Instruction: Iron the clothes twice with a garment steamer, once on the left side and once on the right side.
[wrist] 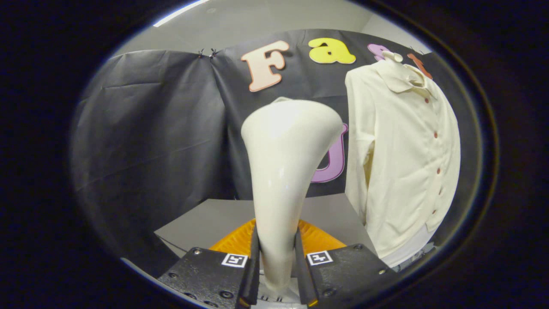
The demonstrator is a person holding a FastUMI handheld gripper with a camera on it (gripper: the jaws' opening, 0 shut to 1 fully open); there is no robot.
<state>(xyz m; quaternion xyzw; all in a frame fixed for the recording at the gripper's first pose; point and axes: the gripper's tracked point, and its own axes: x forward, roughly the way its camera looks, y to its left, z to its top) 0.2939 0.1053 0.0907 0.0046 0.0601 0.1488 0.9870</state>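
My gripper (277,262) is shut on the narrow neck of a white garment steamer (285,154). The steamer stands upright between my fingers and flares out to a wide head above them. To the right of the steamer, beyond my fingers, a cream button-front shirt (403,154) hangs on a form, its collar at the top and a row of small reddish buttons down its front. A gap of black cloth separates the steamer head from the shirt's near sleeve.
An orange ribbed dish (317,238) lies on the grey tabletop (214,219) just ahead of my fingers, behind the steamer's neck. Black cloth walls close off the back and left. A thin cable runs along the table's left edge.
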